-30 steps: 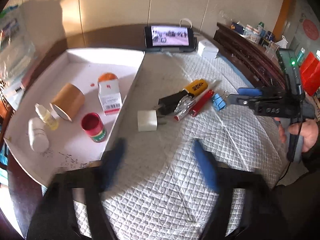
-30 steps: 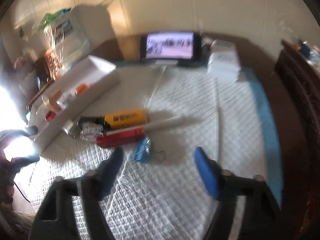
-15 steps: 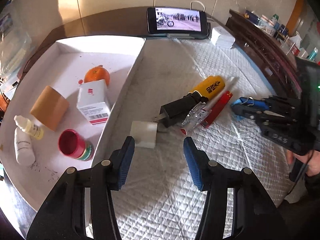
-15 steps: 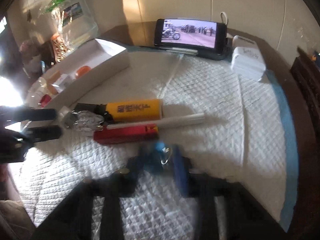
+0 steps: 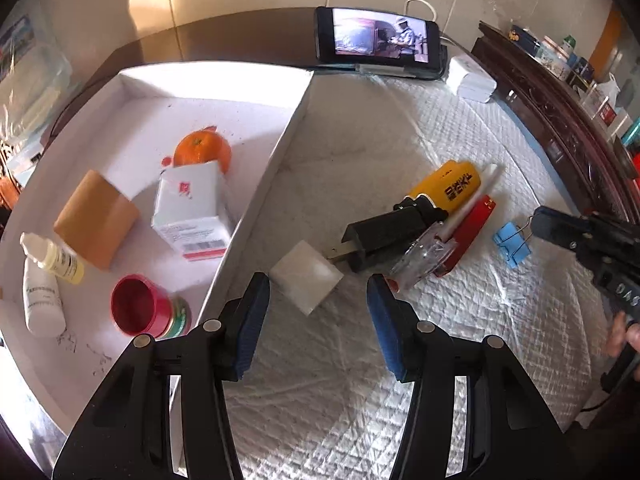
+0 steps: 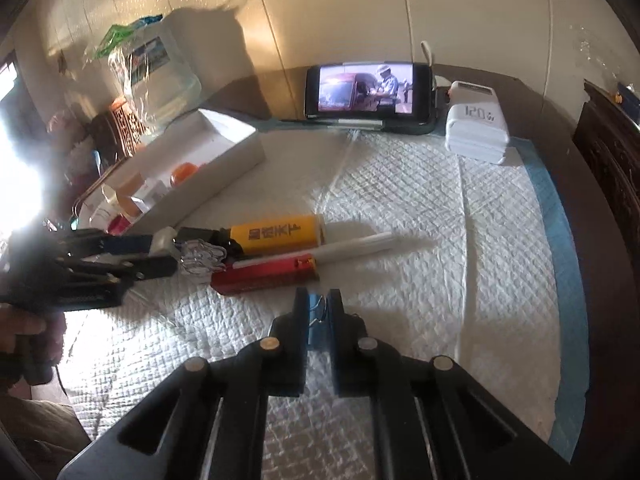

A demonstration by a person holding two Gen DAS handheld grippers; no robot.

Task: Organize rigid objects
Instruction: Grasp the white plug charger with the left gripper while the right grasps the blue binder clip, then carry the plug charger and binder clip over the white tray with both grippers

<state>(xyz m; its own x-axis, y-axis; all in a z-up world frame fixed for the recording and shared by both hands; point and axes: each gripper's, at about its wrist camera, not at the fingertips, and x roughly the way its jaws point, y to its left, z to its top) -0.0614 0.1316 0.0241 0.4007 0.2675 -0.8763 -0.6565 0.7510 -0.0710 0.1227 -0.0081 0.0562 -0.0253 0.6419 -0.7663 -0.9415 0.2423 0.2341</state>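
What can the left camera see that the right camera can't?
Only the left wrist view shows the whole inside of the white tray: the red cup, the brown tube and two small bottles. Only the right wrist view shows the right gripper pinching the blue clip, and the digits on the white box. Both show the phone, the yellow lighter, the orange and the left gripper, closing with nothing held.

The right gripper (image 6: 318,312), open a second ago above the blue clip (image 6: 316,334), has since clamped onto it. The left gripper (image 5: 316,312) has come down toward the white cube (image 5: 306,276) at centre frame, its jaws narrowing, not touching it.
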